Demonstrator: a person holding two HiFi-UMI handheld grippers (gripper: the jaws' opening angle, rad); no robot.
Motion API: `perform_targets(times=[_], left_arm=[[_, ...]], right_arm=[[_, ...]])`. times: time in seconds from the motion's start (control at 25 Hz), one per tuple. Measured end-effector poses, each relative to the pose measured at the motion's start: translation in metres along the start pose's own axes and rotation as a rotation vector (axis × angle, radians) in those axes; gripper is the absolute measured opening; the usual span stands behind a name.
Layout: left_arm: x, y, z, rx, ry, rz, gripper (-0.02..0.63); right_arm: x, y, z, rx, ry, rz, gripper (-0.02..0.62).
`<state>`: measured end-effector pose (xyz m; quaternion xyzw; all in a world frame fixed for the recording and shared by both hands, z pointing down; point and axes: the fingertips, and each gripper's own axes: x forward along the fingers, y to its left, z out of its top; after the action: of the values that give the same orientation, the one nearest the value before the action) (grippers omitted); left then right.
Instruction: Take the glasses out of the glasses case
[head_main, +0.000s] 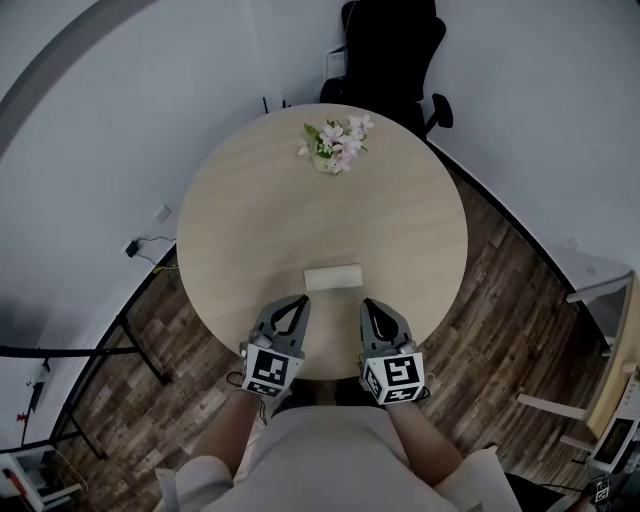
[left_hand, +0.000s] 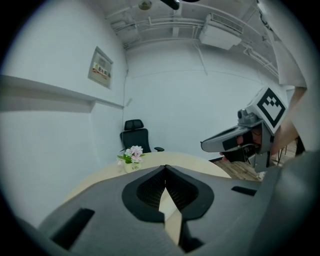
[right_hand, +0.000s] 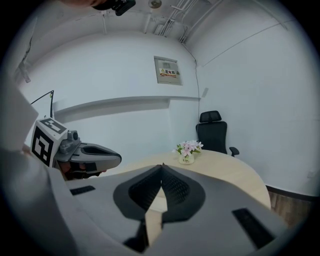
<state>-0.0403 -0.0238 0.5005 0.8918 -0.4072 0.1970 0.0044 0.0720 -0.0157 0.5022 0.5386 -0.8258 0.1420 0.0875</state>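
Your left tongs (head_main: 298, 300) and right tongs (head_main: 368, 303) hang side by side over the near edge of the round, pale wood-grain desk (head_main: 250, 230). Each grey shell has its ribbed black pads meeting tip to tip, with nothing between them. The glasses case (head_main: 332, 278), a smooth cream oblong with softly rounded ends, lies flat on the desk just beyond the two tips, while a small pot of pink flowers (head_main: 335, 145) stands at the far side before a black office chair (head_main: 390, 50).

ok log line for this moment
left hand-held gripper: shut, empty | right hand-held gripper: shut, empty | glasses case: on table, untouched
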Motion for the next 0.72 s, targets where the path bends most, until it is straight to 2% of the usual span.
perform_targets(times=[0.32, 0.44, 0.6, 0.72], left_arm=[[0.029, -0.013, -0.040, 0.319, 0.210, -0.027, 0.006], [0.041, -0.018, -0.054, 0.445, 0.271, -0.062, 0.007], [0.057, -0.022, -0.079, 0.583, 0.371, -0.104, 0.006], [0.068, -0.021, -0.100, 0.648, 0.441, -0.117, 0.007]], right_arm=[[0.007, -0.010, -0.012, -0.005, 0.027, 0.011, 0.012], [0.010, -0.012, -0.016, -0.008, 0.040, 0.018, 0.014], [0.016, -0.016, -0.021, -0.006, 0.058, 0.027, 0.014], [0.020, -0.018, -0.024, -0.005, 0.070, 0.034, 0.012]])
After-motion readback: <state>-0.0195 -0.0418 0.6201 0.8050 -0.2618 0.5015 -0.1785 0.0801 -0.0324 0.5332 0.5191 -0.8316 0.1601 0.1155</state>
